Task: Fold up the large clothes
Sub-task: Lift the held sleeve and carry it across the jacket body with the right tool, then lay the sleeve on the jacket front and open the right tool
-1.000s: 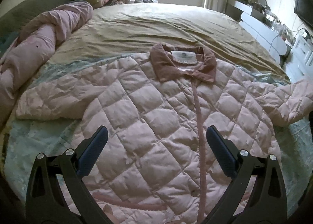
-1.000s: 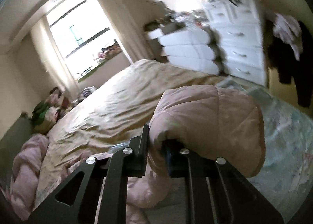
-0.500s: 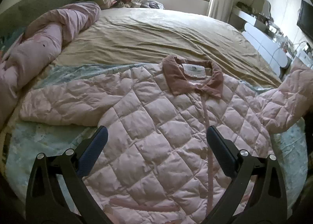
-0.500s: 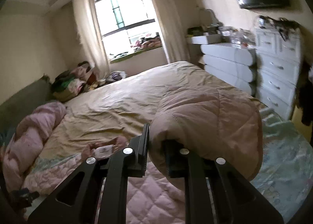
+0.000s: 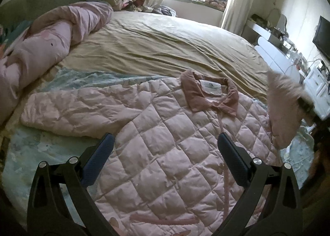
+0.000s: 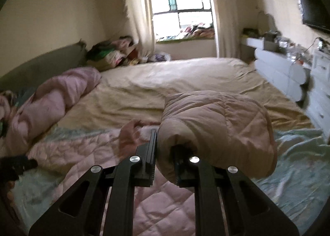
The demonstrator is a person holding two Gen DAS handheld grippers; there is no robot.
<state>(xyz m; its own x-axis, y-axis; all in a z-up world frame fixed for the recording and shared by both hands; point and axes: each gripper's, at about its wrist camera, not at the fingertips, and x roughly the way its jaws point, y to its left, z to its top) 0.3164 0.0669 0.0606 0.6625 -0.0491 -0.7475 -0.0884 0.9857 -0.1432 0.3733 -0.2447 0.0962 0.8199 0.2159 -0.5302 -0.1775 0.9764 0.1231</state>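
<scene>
- Bed (image 5: 165, 44): tan sheet over the far part, pale blue cover along the near edge.
- Jacket (image 5: 165, 153): pink, quilted, lies front-up at the near edge, collar (image 5: 208, 96) toward the window.
- Sleeve (image 6: 216, 126): lifted off the bed, clamped in the right gripper (image 6: 165, 159).
- Left gripper (image 5: 165, 153): jaws wide apart, empty, above the jacket.

Rumpled pink duvet (image 5: 51, 44), tan sheet (image 5: 165, 46), white dresser (image 6: 317, 91)

Home bedroom: wide bed with tan sheet (image 5: 165, 46), curtained window (image 6: 179, 9), white drawer chest (image 6: 319, 91), wall-mounted black television (image 6: 313, 7).
</scene>
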